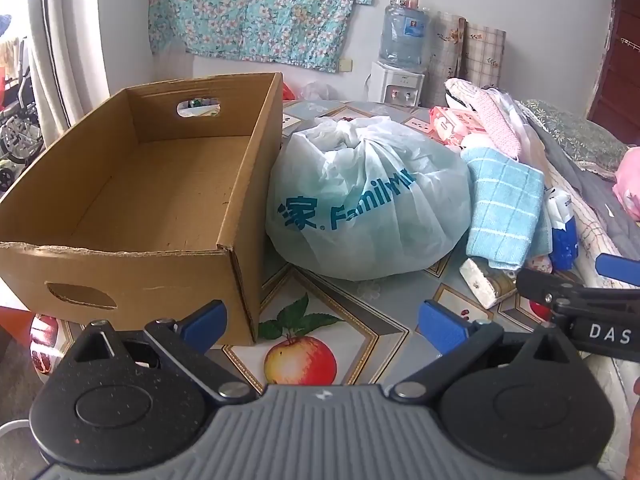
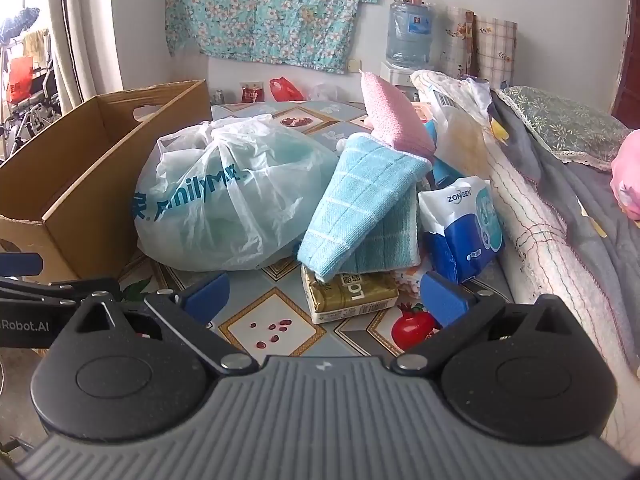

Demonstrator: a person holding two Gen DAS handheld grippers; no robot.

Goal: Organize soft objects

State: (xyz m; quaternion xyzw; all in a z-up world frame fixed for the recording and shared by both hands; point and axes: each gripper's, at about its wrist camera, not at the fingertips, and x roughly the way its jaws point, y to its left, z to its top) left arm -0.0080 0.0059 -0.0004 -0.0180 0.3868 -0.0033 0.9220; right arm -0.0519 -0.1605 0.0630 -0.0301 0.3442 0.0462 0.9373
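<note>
An open, empty cardboard box (image 1: 132,196) stands on the table at the left; it also shows in the right wrist view (image 2: 80,168). Beside it lies a stuffed pale plastic bag (image 1: 368,204), seen too in the right wrist view (image 2: 228,200). A folded light-blue towel (image 2: 368,208) leans on a gold tissue pack (image 2: 348,292), with a pink cloth (image 2: 396,120) behind and a blue-white tissue pack (image 2: 464,224) to its right. The towel shows in the left wrist view (image 1: 504,208). My left gripper (image 1: 322,320) is open and empty, near the box's front corner. My right gripper (image 2: 324,292) is open and empty, just before the gold pack.
The table (image 1: 360,300) has a fruit-patterned cover. A quilted bed (image 2: 560,208) with blankets runs along the right. A water dispenser (image 1: 402,60) stands at the back wall under a floral cloth (image 1: 256,8). A curtain (image 1: 68,40) hangs at the left.
</note>
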